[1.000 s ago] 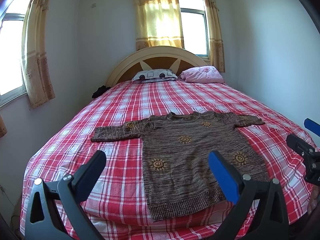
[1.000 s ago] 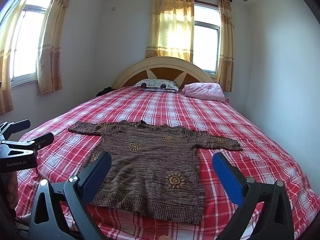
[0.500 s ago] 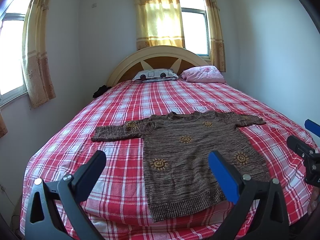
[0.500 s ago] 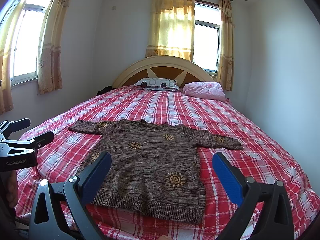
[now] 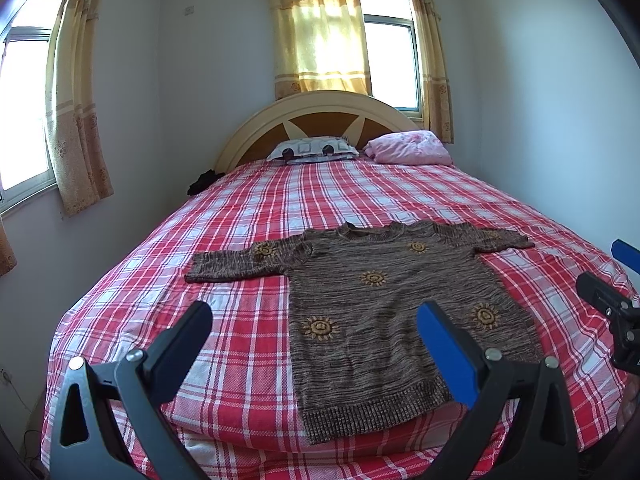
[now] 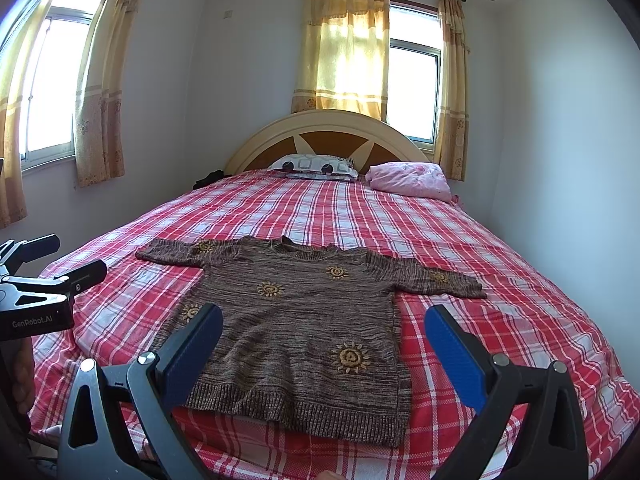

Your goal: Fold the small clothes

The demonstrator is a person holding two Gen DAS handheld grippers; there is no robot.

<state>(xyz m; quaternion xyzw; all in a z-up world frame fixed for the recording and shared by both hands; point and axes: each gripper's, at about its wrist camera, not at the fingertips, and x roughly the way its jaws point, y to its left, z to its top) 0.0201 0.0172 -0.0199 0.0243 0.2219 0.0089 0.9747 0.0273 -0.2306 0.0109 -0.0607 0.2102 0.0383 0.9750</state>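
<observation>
We held both claws wide apart and empty above the bed's near edge, the left gripper and the right gripper clear of the cloth. The sweater lay flat and face up by that edge, hem nearest us, sleeves spread toward the two sides. We judged the knit soft, light and stretchy, likely to sag and drag on the sheet, so best pinched at a sleeve end or a hem corner.

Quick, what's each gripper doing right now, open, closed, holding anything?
Left gripper: open, holding nothing, above the bed.
Right gripper: open, holding nothing, clear of the sweater.
</observation>
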